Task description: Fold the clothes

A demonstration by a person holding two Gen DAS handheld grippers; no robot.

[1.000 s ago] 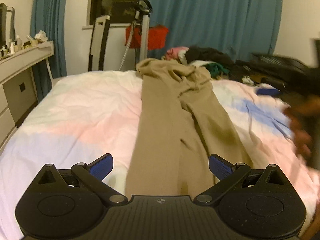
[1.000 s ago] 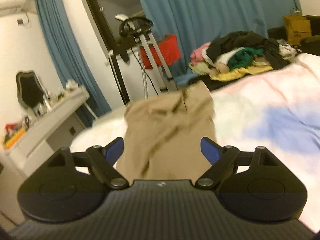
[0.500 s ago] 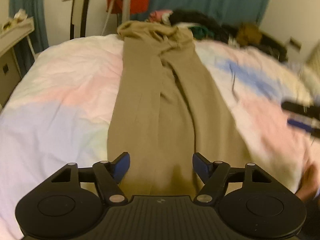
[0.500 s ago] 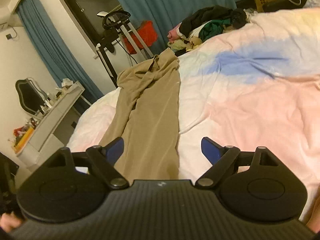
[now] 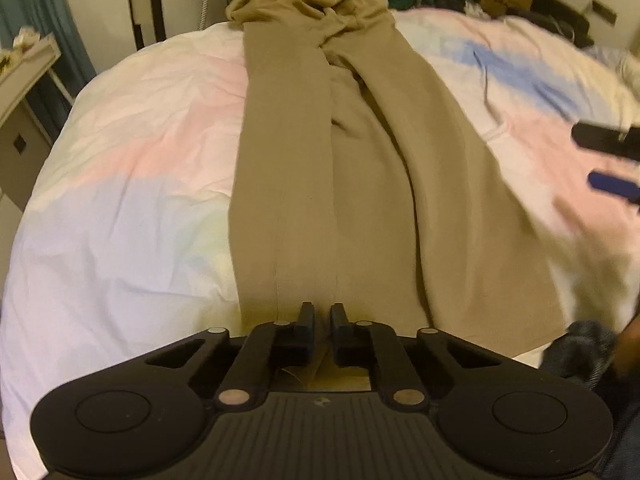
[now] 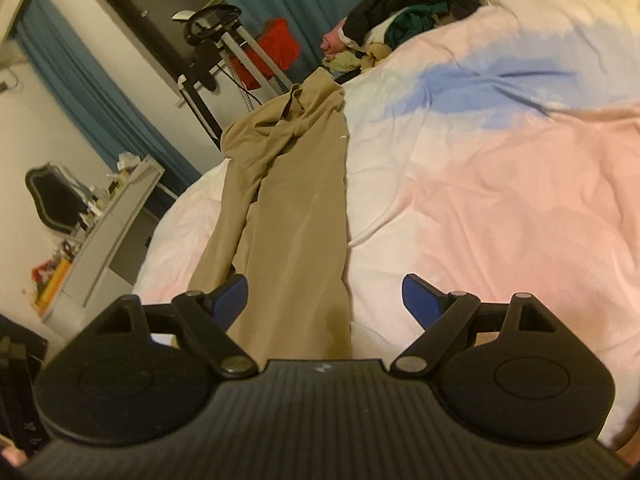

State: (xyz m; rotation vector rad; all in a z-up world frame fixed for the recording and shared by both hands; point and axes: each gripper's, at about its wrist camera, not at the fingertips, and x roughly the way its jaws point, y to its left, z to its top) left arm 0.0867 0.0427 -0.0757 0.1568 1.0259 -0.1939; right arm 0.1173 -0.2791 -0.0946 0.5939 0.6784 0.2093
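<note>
White dresser (image 5: 24, 80) at far left, small items on top; blue curtain (image 6: 80, 76) behind. Beside it, further along the wall, a metal stand (image 6: 236, 40) with a red cloth (image 6: 280, 46) hanging on it.

Bed (image 5: 120, 200) covered with a pastel sheet: white, pink and blue patches, lightly creased.

Tan trousers (image 5: 320, 160) laid lengthwise on the bed, waist bunched at the far edge, both legs running toward the near edge, side by side and partly overlapping.

Left tool (image 5: 321, 316) at the near hem of the trousers, pointing steeply down. Jaws closing, almost together, with a fold of tan cloth caught between the pads and visible behind them.

Right tool (image 6: 325, 294) spread wide, grasping nothing. Blue pads (image 6: 232, 290) well apart; right trouser leg and its outer edge lying on the bed below the gap, no pad contact seen. Same tool visible at the right border of the left view (image 5: 608, 160), above the sheet, apart from the trousers.

Pile of mixed clothes (image 6: 400, 24) at the far right end of the bed, dark, green, pink and yellow pieces heaped together.
</note>
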